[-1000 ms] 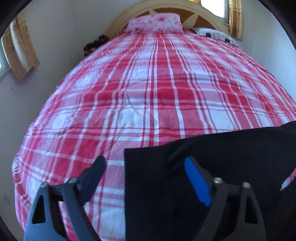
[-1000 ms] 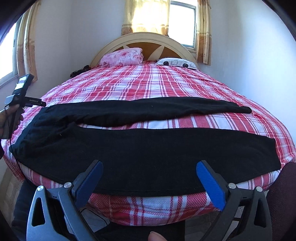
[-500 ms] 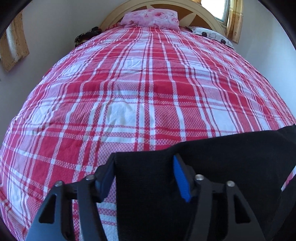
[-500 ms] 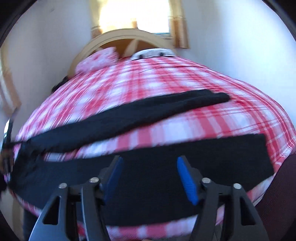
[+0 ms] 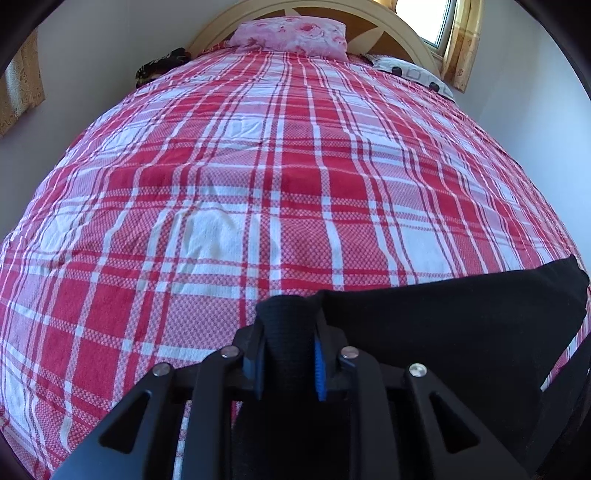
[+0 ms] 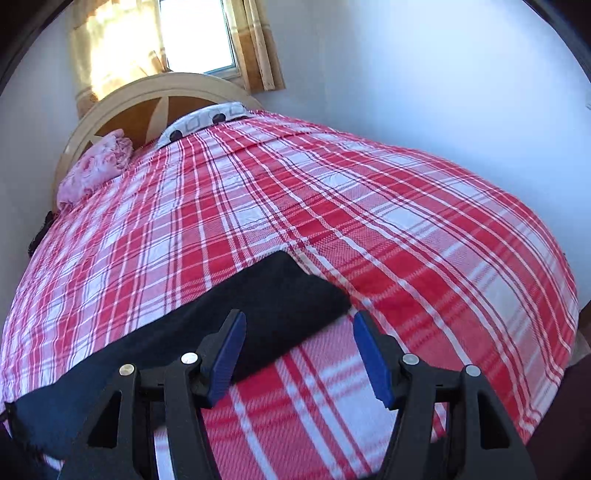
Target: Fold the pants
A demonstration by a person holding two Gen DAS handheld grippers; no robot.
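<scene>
Black pants (image 5: 443,332) lie across the near end of a bed with a red and white plaid cover (image 5: 258,177). My left gripper (image 5: 288,354) is shut on a bunched edge of the pants near their left end. In the right wrist view a black pant leg (image 6: 229,314) runs from lower left to its cuffed end at the middle. My right gripper (image 6: 299,354) is open, with the leg's end corner between its blue pads (image 6: 371,356), low over the cover.
A pink flowered pillow (image 5: 291,33) and a white patterned pillow (image 6: 207,122) lie at the cream headboard (image 6: 122,96). A window with yellow curtains (image 6: 177,37) is behind. Walls stand close on both sides of the bed.
My left gripper closed on the pants edge. My right gripper swung right and forward to the end of the pant leg and stayed open.
</scene>
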